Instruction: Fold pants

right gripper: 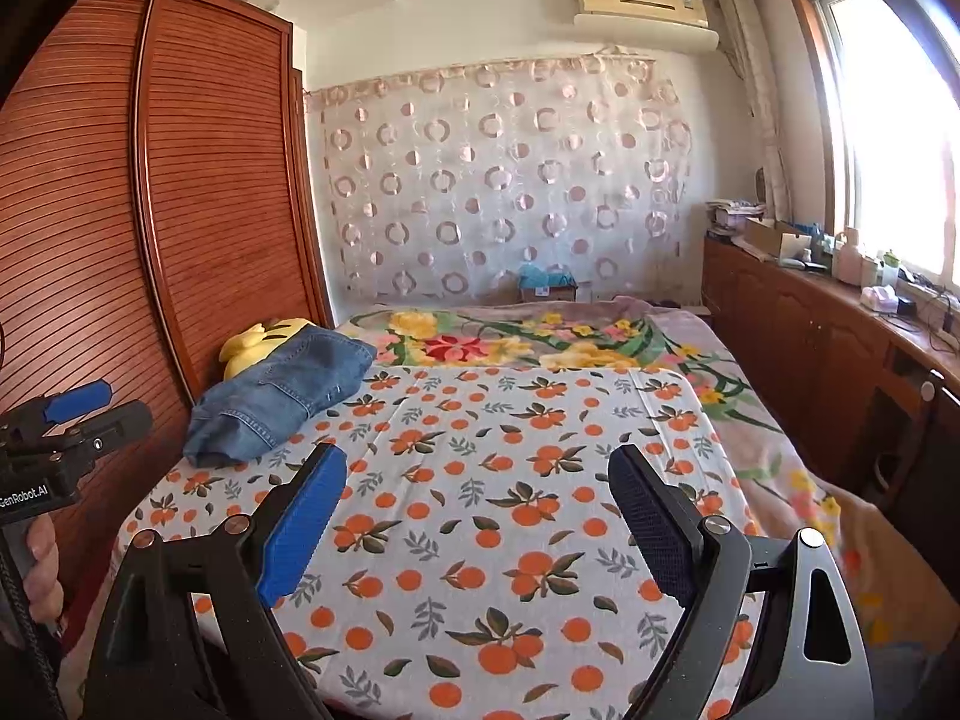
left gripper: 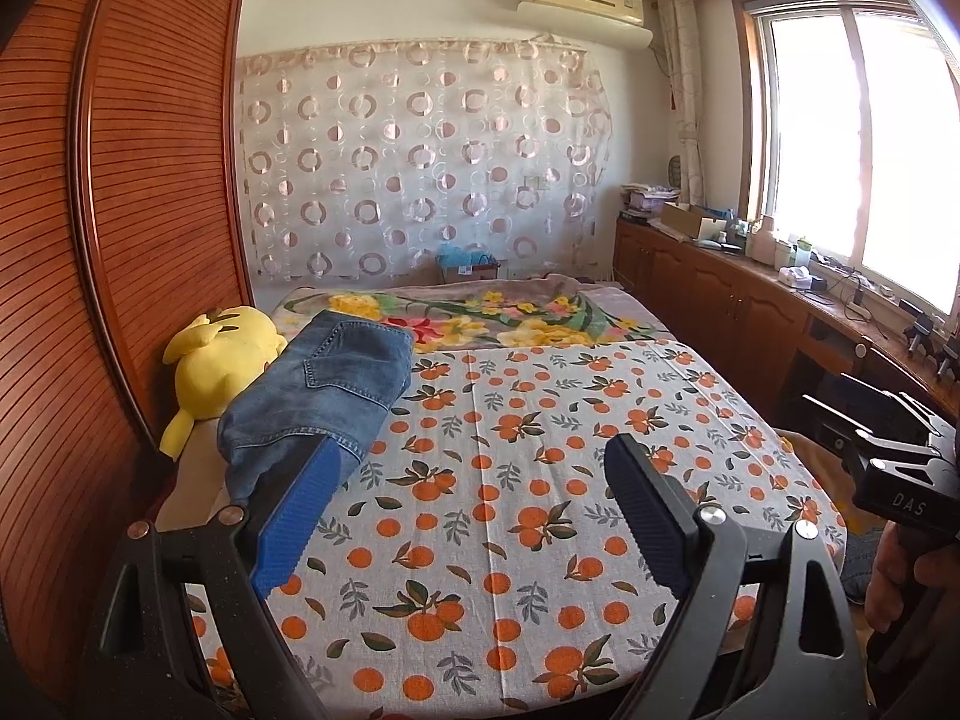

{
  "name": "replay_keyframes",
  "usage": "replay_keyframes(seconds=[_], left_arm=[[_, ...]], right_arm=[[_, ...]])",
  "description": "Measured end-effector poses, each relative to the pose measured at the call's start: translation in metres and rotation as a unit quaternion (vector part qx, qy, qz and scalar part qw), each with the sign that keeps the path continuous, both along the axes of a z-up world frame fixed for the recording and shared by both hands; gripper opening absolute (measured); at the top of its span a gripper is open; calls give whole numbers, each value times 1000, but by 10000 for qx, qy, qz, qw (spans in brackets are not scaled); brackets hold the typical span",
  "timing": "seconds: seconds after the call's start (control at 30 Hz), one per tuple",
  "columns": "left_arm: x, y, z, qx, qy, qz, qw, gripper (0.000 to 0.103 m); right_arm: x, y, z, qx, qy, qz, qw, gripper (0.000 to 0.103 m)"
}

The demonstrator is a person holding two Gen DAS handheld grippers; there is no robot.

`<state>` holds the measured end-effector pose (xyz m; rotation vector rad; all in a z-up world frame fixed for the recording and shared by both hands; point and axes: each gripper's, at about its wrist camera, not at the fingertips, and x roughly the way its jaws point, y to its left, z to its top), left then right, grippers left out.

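The jeans [left gripper: 324,396] are seen folded at the left edge of the bed [left gripper: 540,480], in the left middle of both views, resting against a yellow plush [left gripper: 222,366]. The left gripper [left gripper: 474,504] is held with its fingers wide apart over the orange-print sheet [right gripper: 480,480], nothing between them. The right gripper [right gripper: 480,516] is likewise spread and empty, at lower centre.

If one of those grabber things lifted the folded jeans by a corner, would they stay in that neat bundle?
Probably not. The folded jeans look like soft denim, its layers sagging and creased at the near end, so a lifted corner would likely let them droop and unfold. The thick stack suggests some weight. On the orange-print sheet, a push would probably drag and bunch them rather than slide cleanly.
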<state>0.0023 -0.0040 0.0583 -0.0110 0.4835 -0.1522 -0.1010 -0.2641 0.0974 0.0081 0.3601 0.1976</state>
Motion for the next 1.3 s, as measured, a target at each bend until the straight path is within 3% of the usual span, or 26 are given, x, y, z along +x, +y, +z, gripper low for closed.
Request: replay_keyframes(seconds=[1.3], left_arm=[[-1, 0, 0, 5, -7, 3, 10000, 90]], right_arm=[[-1, -3, -4, -6, -31, 56, 10000, 90]])
